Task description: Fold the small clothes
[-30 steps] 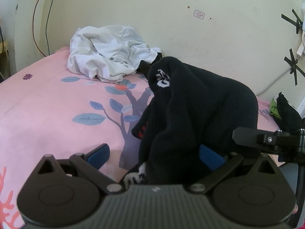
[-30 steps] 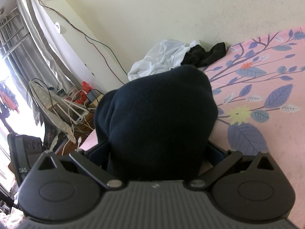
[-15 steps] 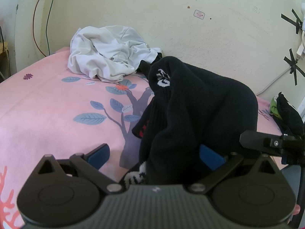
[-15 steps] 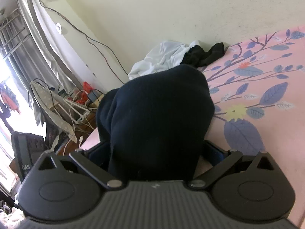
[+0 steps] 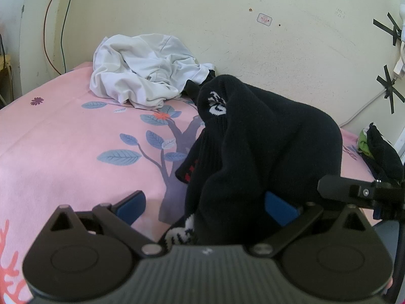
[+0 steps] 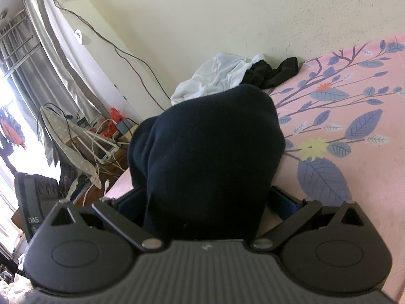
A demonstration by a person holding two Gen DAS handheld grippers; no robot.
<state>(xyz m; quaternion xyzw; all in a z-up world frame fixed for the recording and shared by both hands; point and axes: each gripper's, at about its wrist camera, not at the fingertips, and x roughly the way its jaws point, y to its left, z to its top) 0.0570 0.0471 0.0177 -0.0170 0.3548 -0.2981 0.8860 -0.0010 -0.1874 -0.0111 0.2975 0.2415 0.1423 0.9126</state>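
Observation:
A bundle of black socks point(image 5: 260, 149) with white and red marks hangs bunched over my left gripper point(image 5: 205, 202), draped on the right blue pad point(image 5: 279, 206); the left pad point(image 5: 131, 204) is bare and the jaws stand wide apart. In the right wrist view a dark sock point(image 6: 207, 152) fills the gap of my right gripper point(image 6: 205, 202), whose jaws are also wide, and it covers the fingertips. Part of the right gripper point(image 5: 359, 192) shows at the right edge of the left wrist view, beside the socks.
The pink bedsheet point(image 5: 63, 147) with a tree print lies under both grippers. A crumpled white garment point(image 5: 144, 76) and a black garment point(image 6: 273, 72) lie by the wall. More dark and green clothes point(image 5: 377, 149) sit at the right. Cables and clutter point(image 6: 106, 136) lie beside the bed.
The right gripper's arm has shifted slightly right and down in the left wrist view. The socks hang much the same in both grippers.

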